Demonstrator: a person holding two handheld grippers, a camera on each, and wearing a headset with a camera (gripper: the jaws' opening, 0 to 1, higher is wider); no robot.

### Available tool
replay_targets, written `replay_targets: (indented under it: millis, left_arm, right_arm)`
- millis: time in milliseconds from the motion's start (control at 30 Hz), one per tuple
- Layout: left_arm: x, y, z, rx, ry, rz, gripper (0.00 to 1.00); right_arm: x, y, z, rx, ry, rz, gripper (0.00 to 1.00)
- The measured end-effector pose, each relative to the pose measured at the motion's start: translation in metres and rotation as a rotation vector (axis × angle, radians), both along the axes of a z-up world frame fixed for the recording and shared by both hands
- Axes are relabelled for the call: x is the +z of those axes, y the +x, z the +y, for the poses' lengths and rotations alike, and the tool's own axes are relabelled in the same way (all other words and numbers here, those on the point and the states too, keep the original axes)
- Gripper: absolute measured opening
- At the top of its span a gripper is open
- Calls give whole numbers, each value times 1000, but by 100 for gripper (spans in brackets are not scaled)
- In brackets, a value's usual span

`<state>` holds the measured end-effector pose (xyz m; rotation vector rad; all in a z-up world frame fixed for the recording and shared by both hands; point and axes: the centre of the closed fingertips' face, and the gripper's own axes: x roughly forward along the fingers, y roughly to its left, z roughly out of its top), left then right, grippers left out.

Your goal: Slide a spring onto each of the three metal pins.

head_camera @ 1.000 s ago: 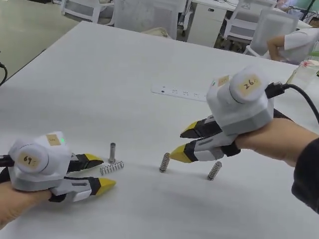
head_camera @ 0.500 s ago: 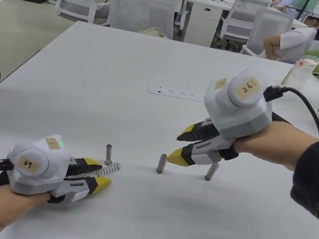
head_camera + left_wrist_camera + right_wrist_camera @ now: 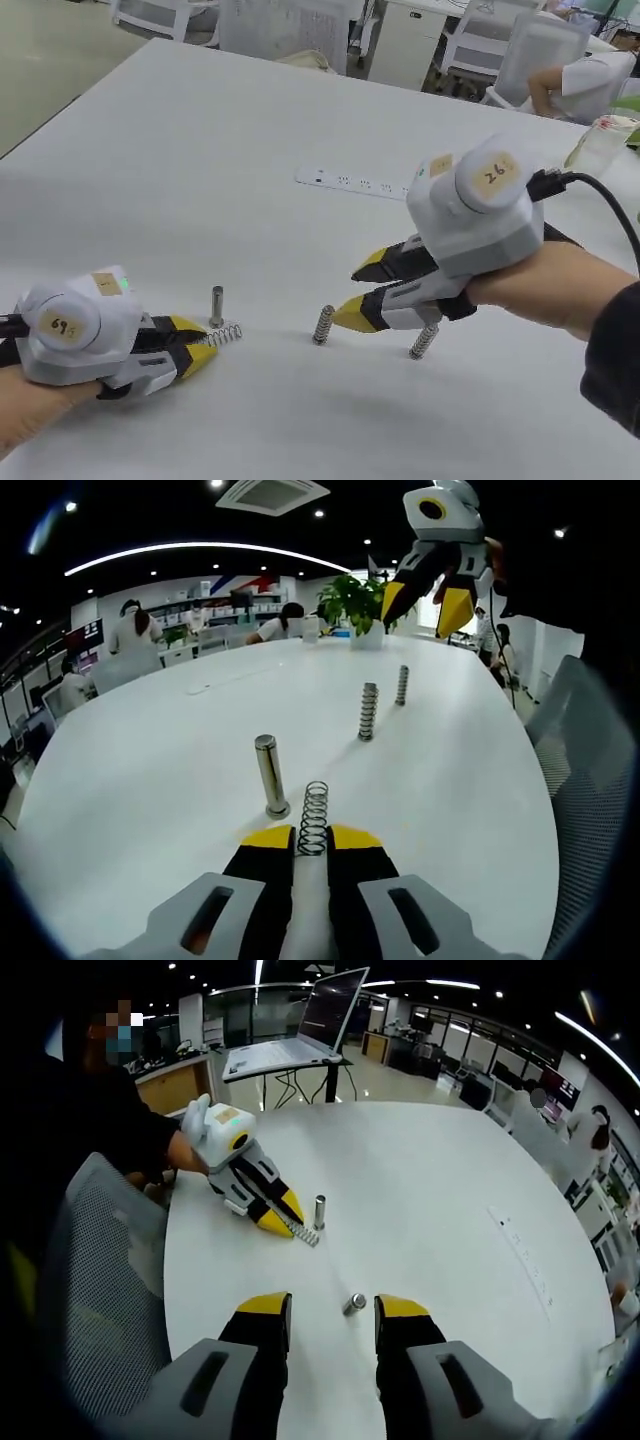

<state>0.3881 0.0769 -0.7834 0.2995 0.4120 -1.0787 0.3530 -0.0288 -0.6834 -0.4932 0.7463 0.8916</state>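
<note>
A bare metal pin (image 3: 216, 305) (image 3: 267, 775) (image 3: 320, 1210) stands upright on the white table. Beside it lies a loose spring (image 3: 222, 335) (image 3: 313, 820) (image 3: 303, 1230), and my left gripper (image 3: 200, 347) (image 3: 312, 842) is shut on its near end. Two more pins, each wearing a spring, stand to the right: one (image 3: 323, 324) (image 3: 368, 710) in the middle, the other (image 3: 424, 341) (image 3: 402, 684) farther right. My right gripper (image 3: 352, 292) (image 3: 330, 1310) hovers open above them, holding nothing. A sprung pin's top (image 3: 355, 1303) shows between its jaws.
A white power strip (image 3: 355, 184) lies farther back on the table (image 3: 200, 150). A clear jar (image 3: 600, 148) stands at the far right edge. Office chairs and a seated person are beyond the table's far side.
My left gripper's jaws have closed on the lying spring beside the bare pin. The right gripper has stayed almost still above the two sprung pins.
</note>
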Motion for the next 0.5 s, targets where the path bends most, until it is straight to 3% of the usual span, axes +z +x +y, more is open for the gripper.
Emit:
replay_targets:
  millis: [500]
  left_arm:
    - [3,-8,0,-14,5,-10,3]
  right_arm:
    - [3,-4,7,19,1,-9,31]
